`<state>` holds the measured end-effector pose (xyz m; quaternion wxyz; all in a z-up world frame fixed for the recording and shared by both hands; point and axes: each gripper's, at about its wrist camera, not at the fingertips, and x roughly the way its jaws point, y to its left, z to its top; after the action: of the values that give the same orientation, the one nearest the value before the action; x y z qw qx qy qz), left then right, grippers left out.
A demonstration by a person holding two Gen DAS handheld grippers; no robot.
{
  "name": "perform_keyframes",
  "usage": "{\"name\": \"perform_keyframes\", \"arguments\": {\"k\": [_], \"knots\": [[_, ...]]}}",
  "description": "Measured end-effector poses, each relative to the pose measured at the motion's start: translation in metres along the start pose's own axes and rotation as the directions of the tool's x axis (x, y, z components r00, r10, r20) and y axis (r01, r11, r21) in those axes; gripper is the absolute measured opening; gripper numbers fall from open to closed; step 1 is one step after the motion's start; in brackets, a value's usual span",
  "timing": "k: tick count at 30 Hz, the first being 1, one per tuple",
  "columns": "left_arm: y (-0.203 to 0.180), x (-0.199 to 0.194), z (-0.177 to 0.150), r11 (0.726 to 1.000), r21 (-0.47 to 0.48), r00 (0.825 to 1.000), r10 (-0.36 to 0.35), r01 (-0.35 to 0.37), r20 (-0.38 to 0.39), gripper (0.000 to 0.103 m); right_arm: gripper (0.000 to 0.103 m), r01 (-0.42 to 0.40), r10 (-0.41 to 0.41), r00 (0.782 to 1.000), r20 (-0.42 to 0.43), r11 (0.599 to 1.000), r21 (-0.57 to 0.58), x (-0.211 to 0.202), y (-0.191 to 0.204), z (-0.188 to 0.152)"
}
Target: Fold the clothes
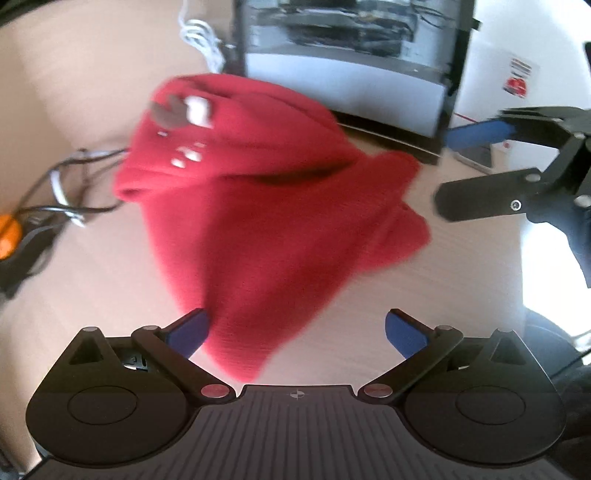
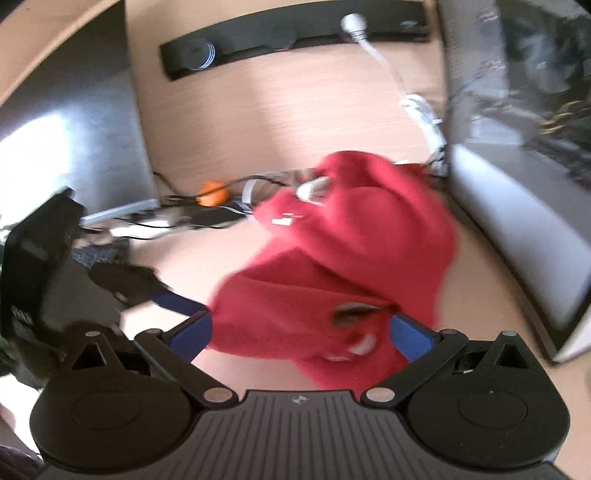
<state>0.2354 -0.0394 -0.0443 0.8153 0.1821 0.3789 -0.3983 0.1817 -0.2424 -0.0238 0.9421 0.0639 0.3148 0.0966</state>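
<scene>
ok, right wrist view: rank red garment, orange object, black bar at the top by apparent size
1. red garment, easily the largest in frame
2. black bar along the far end of the desk
3. orange object, smallest

The garment is nearest the camera, so this says little about true sizes.

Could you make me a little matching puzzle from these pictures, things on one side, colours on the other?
Things:
1. crumpled fleece garment
2. pads on the jaws of the left gripper
3. coiled cable
4. small round object among the dark cables

Colours:
A. white
B. orange
C. red
D. blue

Pairs: 1-C, 2-D, 3-A, 4-B
</scene>
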Motion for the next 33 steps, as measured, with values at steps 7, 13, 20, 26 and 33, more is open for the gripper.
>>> {"name": "perform_keyframes", "arguments": {"k": [7, 13, 20, 26, 33], "knots": [[-0.007, 0.006, -0.002, 1.000, -0.026, 1.000, 0.007, -0.007, -0.003, 0.103, 0.103, -0.253, 0.259, 0.966, -0.012, 0.953, 0.167, 0.012, -0.004, 0.016], [0.005, 0.007, -0.005, 0.997, -0.064, 0.999, 0.049, -0.050, -0.012, 0.103, 0.103, -0.135, 0.137, 0.990, -0.007, 0.983, 0.127, -0.010, -0.003, 0.016], [0.018, -0.005, -0.010, 0.989, -0.131, 0.998, 0.061, -0.061, 0.000, 0.103, 0.103, 0.256, -0.259, 0.966, 0.023, 0.964, 0.075, -0.015, -0.007, 0.009], [0.016, -0.010, -0.012, 0.990, -0.133, 0.998, 0.055, -0.053, 0.013, 0.103, 0.103, 0.478, -0.487, 0.868, -0.097, 0.873, -0.098, 0.026, 0.000, -0.021], [0.018, -0.019, -0.014, 0.984, -0.176, 0.998, 0.036, -0.027, 0.050, 0.103, 0.103, 0.502, -0.501, 0.860, -0.098, 0.865, -0.015, 0.011, 0.001, -0.035]]}}
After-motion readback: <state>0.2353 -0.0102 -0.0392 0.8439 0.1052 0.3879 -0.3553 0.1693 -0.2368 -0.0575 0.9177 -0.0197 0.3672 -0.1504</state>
